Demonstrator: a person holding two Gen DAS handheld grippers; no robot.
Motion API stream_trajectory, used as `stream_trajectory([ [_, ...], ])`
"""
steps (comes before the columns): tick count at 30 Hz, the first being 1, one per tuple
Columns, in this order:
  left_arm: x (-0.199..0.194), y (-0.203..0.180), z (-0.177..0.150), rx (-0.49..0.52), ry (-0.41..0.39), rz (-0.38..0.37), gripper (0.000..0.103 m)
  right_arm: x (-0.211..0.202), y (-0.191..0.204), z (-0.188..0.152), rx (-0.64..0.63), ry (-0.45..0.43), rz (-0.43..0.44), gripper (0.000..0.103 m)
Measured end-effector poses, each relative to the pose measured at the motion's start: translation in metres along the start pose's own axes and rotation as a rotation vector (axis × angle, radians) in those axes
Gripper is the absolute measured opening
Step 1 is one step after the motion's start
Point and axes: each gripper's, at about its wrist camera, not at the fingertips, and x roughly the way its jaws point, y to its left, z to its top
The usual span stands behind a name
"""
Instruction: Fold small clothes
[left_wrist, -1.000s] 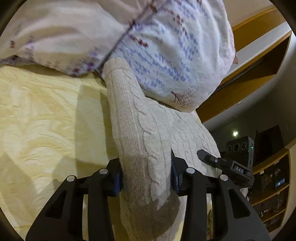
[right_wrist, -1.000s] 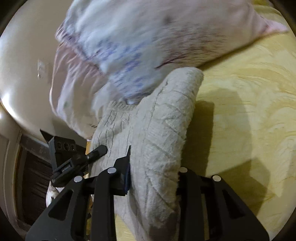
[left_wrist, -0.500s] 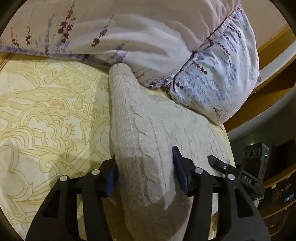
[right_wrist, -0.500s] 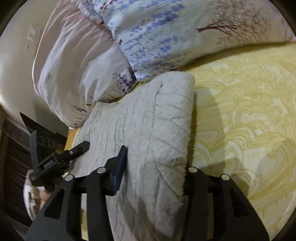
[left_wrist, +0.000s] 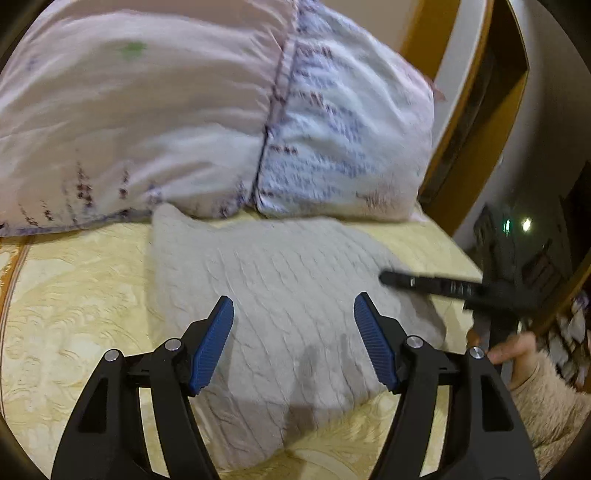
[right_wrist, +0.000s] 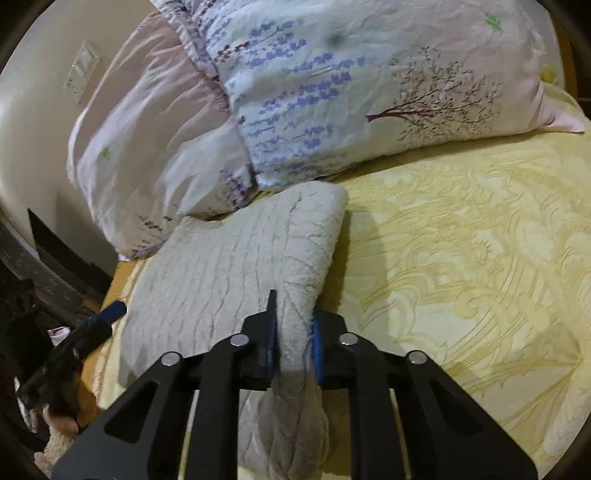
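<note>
**Folded knit on bed: right grips, left spread wide**

Item: a beige cable-knit sweater (left_wrist: 280, 295), folded into a thick pad, lies on the yellow patterned bedspread (right_wrist: 461, 258) at the head of the bed. Its far edge touches the floral pillows (right_wrist: 332, 92).

Left wrist view: the left hand-held gripper (left_wrist: 293, 332) has its jaws apart and opening. The sweater lies between and beyond the blue pads (left_wrist: 212, 347), which do not press on it. This view alone shows the right hand-held gripper (left_wrist: 388, 277) from outside, a blurred black tool reaching over the sweater's right side, with a hand (left_wrist: 511, 349) in a fuzzy beige sleeve (left_wrist: 546, 402) behind it. It also shows a wooden frame (left_wrist: 469, 140) and dim shelving off the bed's right side. The frame is motion-blurred.

Right wrist view: sharper. The right hand-held gripper (right_wrist: 293, 328) has its jaws drawn in close and closing, pinching a raised fold along the sweater's (right_wrist: 236, 266) right edge between the blue pads. The pinch itself is seen only here. At lower left the left hand-held gripper (right_wrist: 74, 347) appears from outside, beside the sweater's left edge. A wall switch plate (right_wrist: 83, 70) shows above the pillows.
</note>
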Motion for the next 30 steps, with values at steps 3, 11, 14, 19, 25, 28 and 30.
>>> stream_trajectory([
  [3, 0.015, 0.002, -0.006, -0.003, 0.044, 0.022, 0.068, 0.009, -0.006, -0.002, 0.022, 0.017, -0.035, 0.013],
  [11, 0.014, -0.009, -0.016, 0.065, 0.011, 0.144, 0.068, -0.015, 0.012, -0.013, -0.107, -0.074, -0.161, 0.043],
  [14, -0.009, -0.015, -0.028, 0.108, -0.038, 0.240, 0.068, -0.038, 0.028, -0.029, -0.210, -0.132, -0.146, 0.033],
  [19, -0.013, -0.007, -0.049, 0.131, 0.018, 0.389, 0.068, -0.037, 0.054, -0.058, -0.370, -0.083, -0.170, 0.026],
  [25, -0.004, -0.004, -0.056, 0.127, 0.058, 0.416, 0.069, -0.014, 0.057, -0.071, -0.413, -0.022, -0.288, 0.028],
  [28, -0.010, -0.004, -0.058, 0.103, 0.068, 0.396, 0.075, -0.029, 0.059, -0.073, -0.374, -0.051, -0.263, 0.051],
  [30, -0.017, -0.002, -0.061, 0.070, 0.071, 0.376, 0.083, -0.041, 0.061, -0.076, -0.354, -0.091, -0.278, 0.078],
])
